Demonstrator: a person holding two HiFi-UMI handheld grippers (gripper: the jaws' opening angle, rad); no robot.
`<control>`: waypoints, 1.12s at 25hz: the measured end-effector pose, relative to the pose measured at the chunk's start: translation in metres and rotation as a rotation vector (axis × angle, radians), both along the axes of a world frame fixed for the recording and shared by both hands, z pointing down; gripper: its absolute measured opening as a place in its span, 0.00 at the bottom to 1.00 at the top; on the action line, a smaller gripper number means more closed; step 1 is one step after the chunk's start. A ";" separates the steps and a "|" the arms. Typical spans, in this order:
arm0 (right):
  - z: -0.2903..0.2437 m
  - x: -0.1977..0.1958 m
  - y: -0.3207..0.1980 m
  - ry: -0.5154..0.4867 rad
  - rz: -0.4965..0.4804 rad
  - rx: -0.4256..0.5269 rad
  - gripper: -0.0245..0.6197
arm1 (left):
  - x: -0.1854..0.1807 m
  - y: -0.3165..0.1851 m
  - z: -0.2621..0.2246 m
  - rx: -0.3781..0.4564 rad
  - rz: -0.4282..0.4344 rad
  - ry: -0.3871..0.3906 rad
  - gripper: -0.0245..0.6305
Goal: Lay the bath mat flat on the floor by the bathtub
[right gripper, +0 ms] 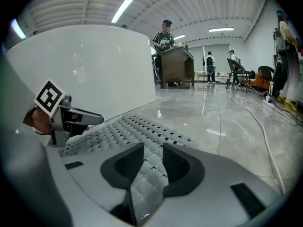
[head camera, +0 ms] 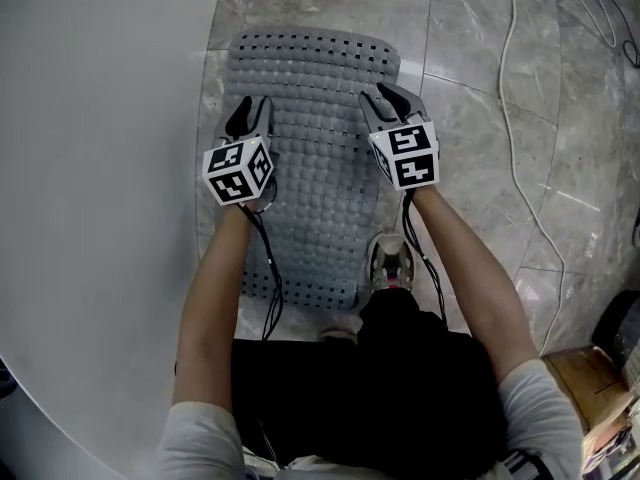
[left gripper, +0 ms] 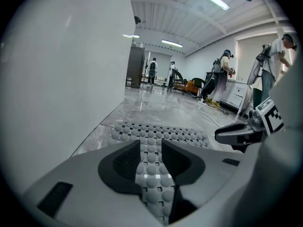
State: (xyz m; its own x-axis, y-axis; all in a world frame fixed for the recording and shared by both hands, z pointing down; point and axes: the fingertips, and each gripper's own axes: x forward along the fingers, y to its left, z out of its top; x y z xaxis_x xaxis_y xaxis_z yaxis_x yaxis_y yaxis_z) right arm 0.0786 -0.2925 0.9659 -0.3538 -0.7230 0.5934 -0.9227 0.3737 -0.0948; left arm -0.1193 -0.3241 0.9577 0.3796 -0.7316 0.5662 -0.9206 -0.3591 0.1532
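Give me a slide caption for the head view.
Left gripper and right gripper at the long edges of the grey bath mat, lying flat on the floor beside the white bathtub.

Grey sleeves (head camera: 545, 418), black trousers (head camera: 400, 368), black cables (head camera: 268, 268)

Bath mat (head camera: 315, 168) lies on floor (head camera: 480, 118) (bathtub (head camera: 100, 168) at left).

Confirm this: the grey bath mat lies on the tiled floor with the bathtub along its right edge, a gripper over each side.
Wrong: the head view shows the bathtub along the left edge of the bath mat, not the right. The mat lies on the tiled floor, left gripper and right gripper over its sides.
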 end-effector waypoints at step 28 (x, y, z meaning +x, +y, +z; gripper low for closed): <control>-0.056 -0.062 0.050 -0.027 -0.146 0.134 0.05 | 0.031 0.084 -0.046 0.078 -0.021 -0.064 0.05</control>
State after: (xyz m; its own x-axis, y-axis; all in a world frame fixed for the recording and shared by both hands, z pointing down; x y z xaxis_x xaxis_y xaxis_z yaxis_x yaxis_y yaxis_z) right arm 0.0165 -0.2427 0.9098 -0.4748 -0.7348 0.4844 -0.8558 0.5139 -0.0593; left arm -0.0879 -0.2405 0.9117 0.3285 -0.7818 0.5300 -0.9351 -0.3482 0.0659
